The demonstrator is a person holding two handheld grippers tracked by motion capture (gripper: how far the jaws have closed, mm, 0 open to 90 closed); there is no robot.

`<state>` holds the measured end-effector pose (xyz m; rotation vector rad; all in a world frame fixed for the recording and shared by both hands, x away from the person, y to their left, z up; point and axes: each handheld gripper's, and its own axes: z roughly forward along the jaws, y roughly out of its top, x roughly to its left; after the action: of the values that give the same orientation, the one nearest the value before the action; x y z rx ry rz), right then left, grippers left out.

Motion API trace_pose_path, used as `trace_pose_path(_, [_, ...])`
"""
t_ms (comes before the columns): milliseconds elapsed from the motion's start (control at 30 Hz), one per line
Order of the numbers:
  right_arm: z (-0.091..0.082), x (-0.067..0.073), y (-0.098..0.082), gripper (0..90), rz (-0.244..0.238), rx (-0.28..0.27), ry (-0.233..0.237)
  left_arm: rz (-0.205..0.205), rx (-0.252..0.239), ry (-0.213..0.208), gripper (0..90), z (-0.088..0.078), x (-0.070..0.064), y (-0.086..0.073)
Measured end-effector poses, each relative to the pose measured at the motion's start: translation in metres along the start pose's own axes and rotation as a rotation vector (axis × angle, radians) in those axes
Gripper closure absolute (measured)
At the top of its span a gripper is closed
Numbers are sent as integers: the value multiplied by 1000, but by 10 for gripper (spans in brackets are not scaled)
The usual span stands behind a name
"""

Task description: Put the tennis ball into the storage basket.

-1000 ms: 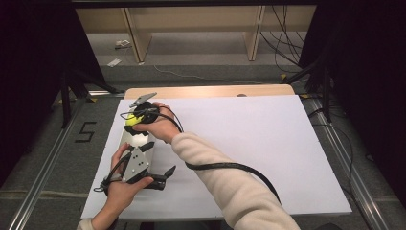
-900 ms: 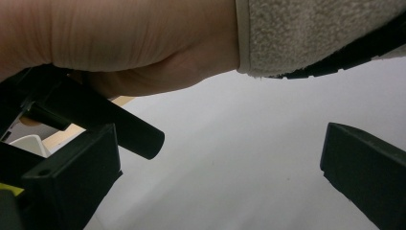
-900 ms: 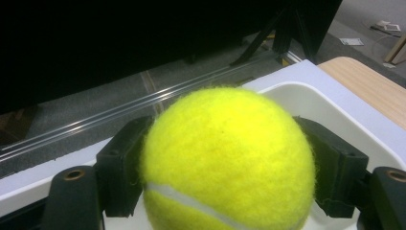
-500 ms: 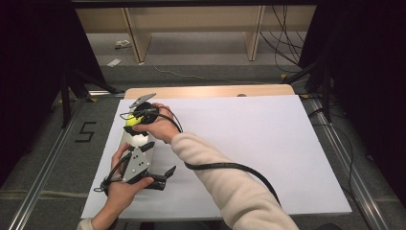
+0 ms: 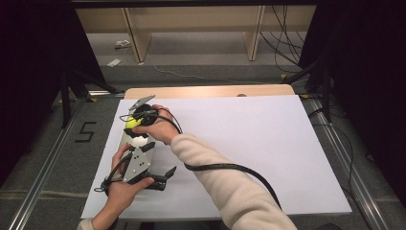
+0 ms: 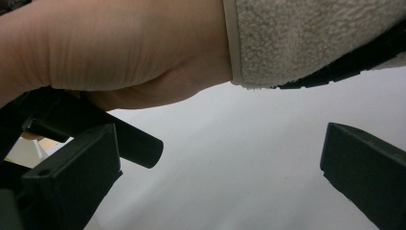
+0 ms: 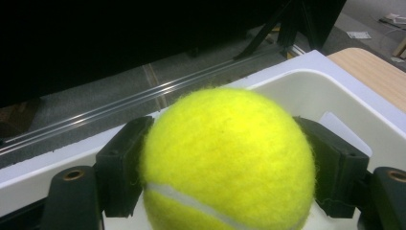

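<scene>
Tennis ball (image 7: pixel 227 160), yellow and felt-covered, is clamped between the jaws of the right gripper (image 7: pixel 230 172), held above a white tub (image 7: pixel 306 91) at the table's left edge. It is judged light, springy and not fragile; the fuzzy felt should resist slipping, and it is best gripped across its widest part. Being round, it has no long axis, though its white seam runs low across the front. The left gripper (image 6: pixel 215 167) is held with jaws wide apart, empty.

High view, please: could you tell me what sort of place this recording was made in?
Probably a lab recording station, not a home: a white-covered table ringed by dark curtains, metal rails on the floor, and loose cables by bare wooden shelving.
</scene>
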<state>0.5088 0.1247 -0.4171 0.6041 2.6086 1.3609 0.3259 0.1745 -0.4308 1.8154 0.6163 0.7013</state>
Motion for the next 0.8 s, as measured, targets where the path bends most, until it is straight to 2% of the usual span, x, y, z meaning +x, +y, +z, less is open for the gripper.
trace_pose_path(800, [4, 3, -9, 255, -15, 7, 6, 0, 1, 3, 0, 0, 1, 0])
